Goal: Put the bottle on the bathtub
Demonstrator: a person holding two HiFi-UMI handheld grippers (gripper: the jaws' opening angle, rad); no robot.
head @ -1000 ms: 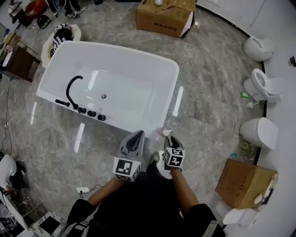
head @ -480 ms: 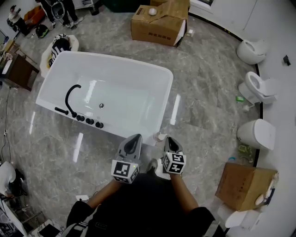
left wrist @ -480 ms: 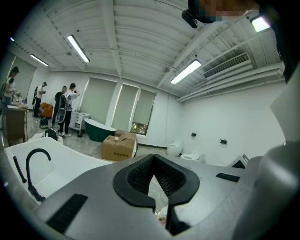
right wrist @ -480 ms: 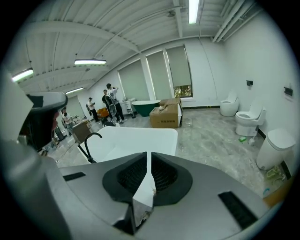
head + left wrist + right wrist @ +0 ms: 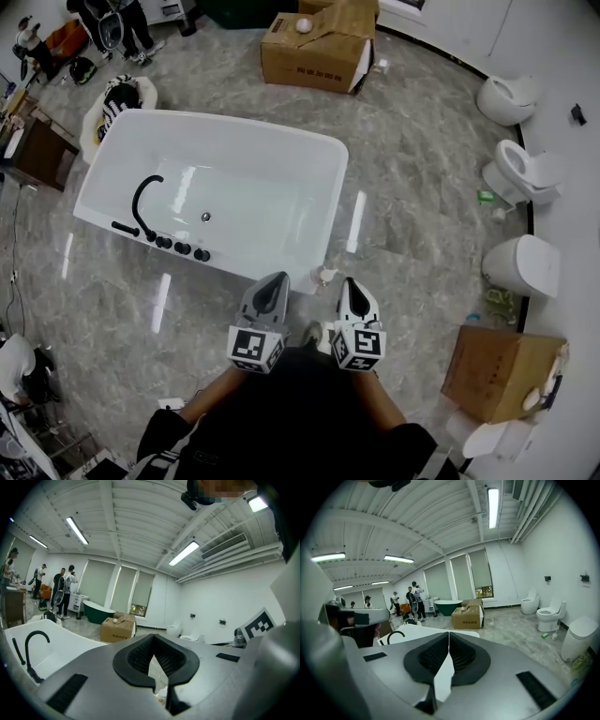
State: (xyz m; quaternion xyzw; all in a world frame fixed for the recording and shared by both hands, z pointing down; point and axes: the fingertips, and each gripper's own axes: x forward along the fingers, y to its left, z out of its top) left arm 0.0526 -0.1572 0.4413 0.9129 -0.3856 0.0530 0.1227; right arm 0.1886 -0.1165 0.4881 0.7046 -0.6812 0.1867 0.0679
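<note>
Bright ceiling tubes (image 5: 492, 506), glare streaks on floor (image 5: 356, 220), fisheye edges

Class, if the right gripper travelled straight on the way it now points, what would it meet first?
The right gripper, jaws just closed on nothing, would probably meet the near end of the bathtub first; depth is unclear.

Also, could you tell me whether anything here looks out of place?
Yes: the small bottle sits on the floor beside the bathtub corner, not on it, while the right tool is shut on nothing.
</note>
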